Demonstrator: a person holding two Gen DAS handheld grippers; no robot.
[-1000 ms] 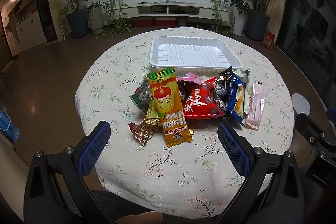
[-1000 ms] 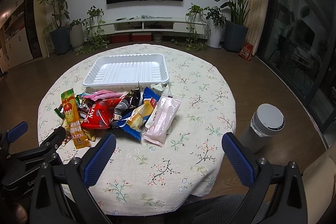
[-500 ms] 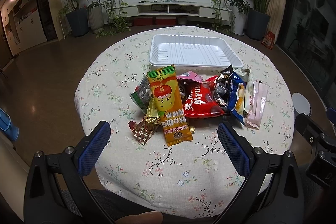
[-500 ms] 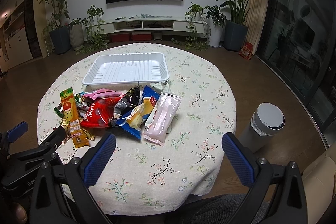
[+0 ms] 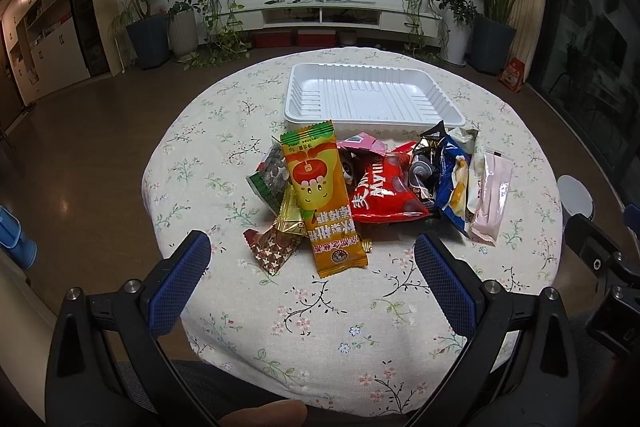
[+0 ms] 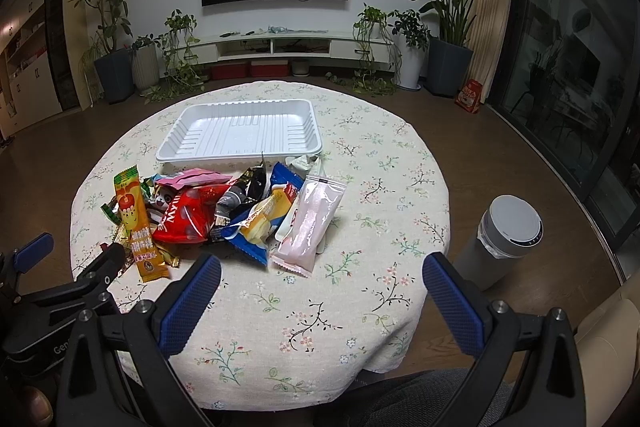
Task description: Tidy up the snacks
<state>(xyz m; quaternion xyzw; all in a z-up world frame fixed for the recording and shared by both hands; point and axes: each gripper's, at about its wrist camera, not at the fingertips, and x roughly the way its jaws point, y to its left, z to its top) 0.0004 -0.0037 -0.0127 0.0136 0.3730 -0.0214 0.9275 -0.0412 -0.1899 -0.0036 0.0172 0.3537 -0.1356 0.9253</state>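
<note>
A pile of snack packets lies on the round floral table in front of a white plastic tray (image 5: 372, 99) that holds nothing, also in the right wrist view (image 6: 240, 131). The pile has an orange packet (image 5: 320, 195) (image 6: 136, 223), a red bag (image 5: 384, 195) (image 6: 184, 215), a blue packet (image 5: 452, 187) (image 6: 260, 223) and a pale pink packet (image 5: 490, 199) (image 6: 310, 223). My left gripper (image 5: 312, 279) is open and empty above the table's near edge, just short of the orange packet. My right gripper (image 6: 320, 299) is open and empty, near the pink packet.
A grey cylindrical bin (image 6: 506, 239) stands on the floor right of the table. The left gripper's body (image 6: 52, 291) shows at the right view's lower left. Potted plants and a TV console line the far wall.
Both grippers have drifted very slightly; the snacks sit a touch higher in the views. Nothing was grasped or moved.
</note>
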